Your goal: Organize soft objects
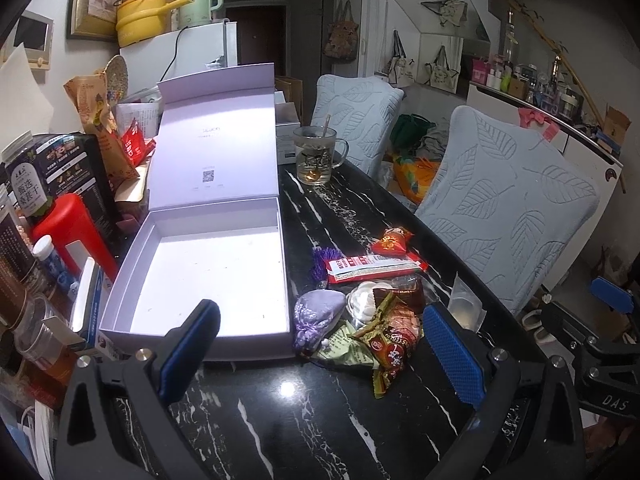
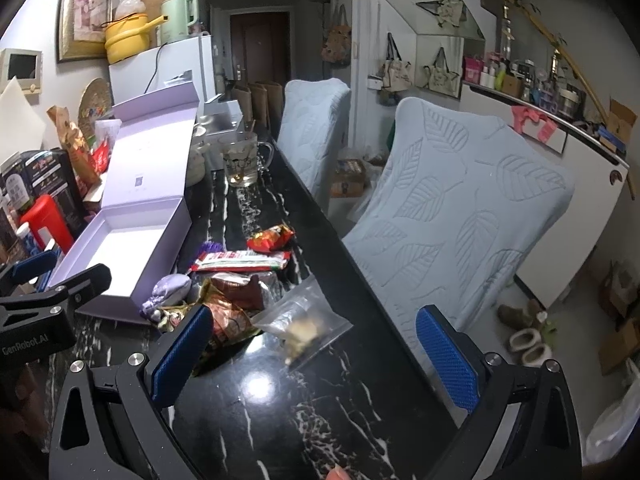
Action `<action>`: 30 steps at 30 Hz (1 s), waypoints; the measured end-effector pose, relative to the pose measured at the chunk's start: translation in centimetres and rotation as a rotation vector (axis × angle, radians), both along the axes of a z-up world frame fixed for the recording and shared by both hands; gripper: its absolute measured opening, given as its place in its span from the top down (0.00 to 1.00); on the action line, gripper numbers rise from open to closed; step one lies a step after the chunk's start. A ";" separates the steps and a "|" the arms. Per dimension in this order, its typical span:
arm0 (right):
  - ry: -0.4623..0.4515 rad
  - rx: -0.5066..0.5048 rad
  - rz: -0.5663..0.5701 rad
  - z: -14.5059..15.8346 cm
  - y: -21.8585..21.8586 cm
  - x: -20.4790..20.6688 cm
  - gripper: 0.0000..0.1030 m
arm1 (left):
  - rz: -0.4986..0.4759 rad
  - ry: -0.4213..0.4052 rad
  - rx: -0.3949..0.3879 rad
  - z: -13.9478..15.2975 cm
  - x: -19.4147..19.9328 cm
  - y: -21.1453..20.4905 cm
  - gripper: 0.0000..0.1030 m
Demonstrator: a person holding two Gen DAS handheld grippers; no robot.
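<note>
An open lilac box (image 1: 208, 276) (image 2: 116, 248) with its lid standing up sits on the black marble table (image 1: 304, 420) (image 2: 304, 412). Right of it lies a heap of soft packets: a purple cloth pouch (image 1: 316, 316) (image 2: 170, 290), a long red-and-white packet (image 1: 374, 267) (image 2: 240, 261), a small red wrapper (image 1: 392, 240) (image 2: 271, 238), brown snack wrappers (image 1: 394, 344) (image 2: 232, 312) and a clear zip bag (image 1: 466, 304) (image 2: 306, 326). My left gripper (image 1: 322, 354) hovers open just short of the heap. My right gripper (image 2: 316, 354) is open over the clear bag, holding nothing.
A glass mug with a spoon (image 1: 318, 156) (image 2: 244, 160) stands behind the heap. Bottles, a red container (image 1: 74, 232) and boxes crowd the table's left side. Two chairs in leaf-pattern covers (image 1: 508, 208) (image 2: 452, 208) line the right edge. The other gripper shows at each view's edge.
</note>
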State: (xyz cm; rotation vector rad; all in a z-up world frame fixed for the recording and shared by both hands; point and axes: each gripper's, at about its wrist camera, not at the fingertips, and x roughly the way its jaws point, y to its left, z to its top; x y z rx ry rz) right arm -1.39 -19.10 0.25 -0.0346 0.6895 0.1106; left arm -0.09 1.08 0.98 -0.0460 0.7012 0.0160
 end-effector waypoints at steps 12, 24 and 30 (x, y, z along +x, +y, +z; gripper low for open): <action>-0.009 -0.003 0.021 -0.2 0.4 -0.3 0.00 | 0.005 -0.005 -0.007 0.4 -0.4 0.5 0.00; -0.014 -0.002 0.008 -0.5 0.3 -0.5 0.00 | 0.002 -0.010 -0.005 0.5 -0.4 0.4 0.00; -0.015 -0.002 0.014 -0.5 0.3 -0.6 0.00 | 0.002 -0.012 0.000 0.4 -0.5 0.4 0.00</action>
